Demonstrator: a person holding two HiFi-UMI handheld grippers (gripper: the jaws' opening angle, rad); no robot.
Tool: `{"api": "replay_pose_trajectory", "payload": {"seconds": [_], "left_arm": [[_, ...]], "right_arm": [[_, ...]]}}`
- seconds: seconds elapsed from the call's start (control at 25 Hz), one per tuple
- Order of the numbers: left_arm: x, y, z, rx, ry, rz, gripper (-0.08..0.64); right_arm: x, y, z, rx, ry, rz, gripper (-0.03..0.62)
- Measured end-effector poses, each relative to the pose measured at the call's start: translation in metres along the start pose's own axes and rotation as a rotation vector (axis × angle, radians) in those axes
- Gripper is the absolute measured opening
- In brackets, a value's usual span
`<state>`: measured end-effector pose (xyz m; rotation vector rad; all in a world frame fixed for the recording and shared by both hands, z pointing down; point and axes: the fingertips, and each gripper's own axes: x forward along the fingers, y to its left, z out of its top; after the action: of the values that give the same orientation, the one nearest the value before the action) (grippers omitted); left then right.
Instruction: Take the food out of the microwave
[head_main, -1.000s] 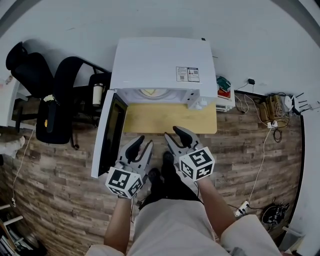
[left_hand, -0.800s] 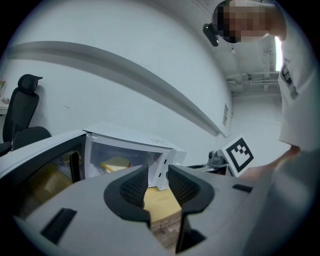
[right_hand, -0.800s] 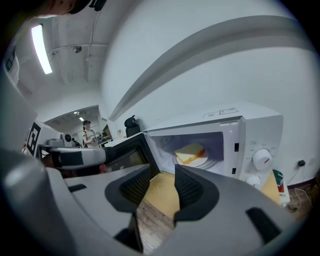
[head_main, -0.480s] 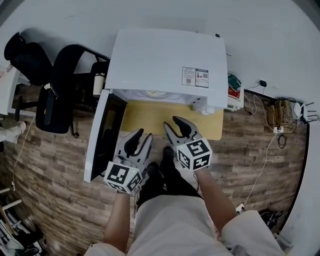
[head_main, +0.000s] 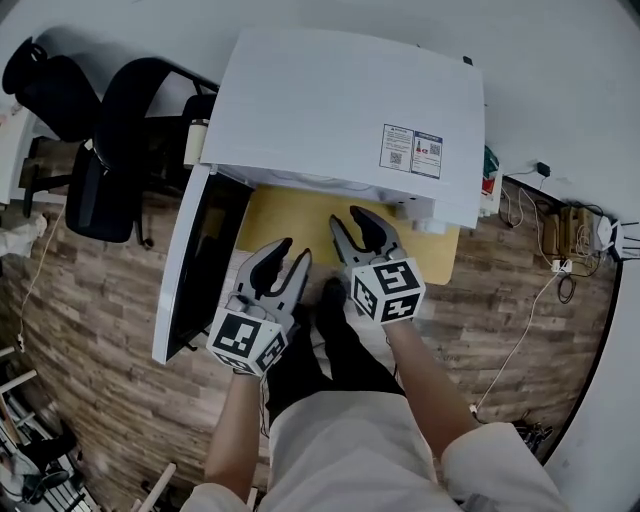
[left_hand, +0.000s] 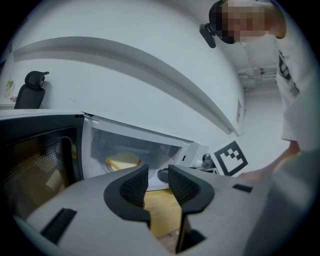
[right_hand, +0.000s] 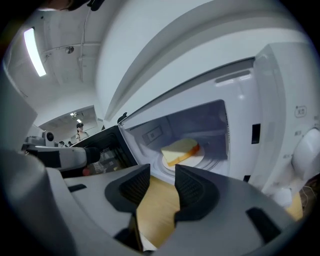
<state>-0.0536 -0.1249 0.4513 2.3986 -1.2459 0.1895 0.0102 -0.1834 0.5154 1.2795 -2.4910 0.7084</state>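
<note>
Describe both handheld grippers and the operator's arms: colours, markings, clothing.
Both look alike. The left gripper and right gripper have light grey bodies with curved dark jaws, and the pads are black and ribbed. Each carries a white cube printed with black square markers. No cables are visible. The forearms are bare below short light sleeves.

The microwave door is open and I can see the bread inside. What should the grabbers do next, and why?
Probably ease the right gripper forward into the microwave, toward the bread slice on its plate. The door is swung wide, the gripper's jaws stand apart with nothing between them, and the bread lies almost straight ahead, not yet reached.
</note>
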Motion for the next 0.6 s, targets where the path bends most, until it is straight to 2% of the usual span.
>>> {"api": "replay_pose_trajectory", "payload": {"seconds": [0.6], "left_arm": [[0.029,0.036,-0.017,0.02,0.027,-0.033,0.104]], "right_arm": [[0.052,-0.033,-0.011,0.052,-0.025,-0.116,0.15]]}}
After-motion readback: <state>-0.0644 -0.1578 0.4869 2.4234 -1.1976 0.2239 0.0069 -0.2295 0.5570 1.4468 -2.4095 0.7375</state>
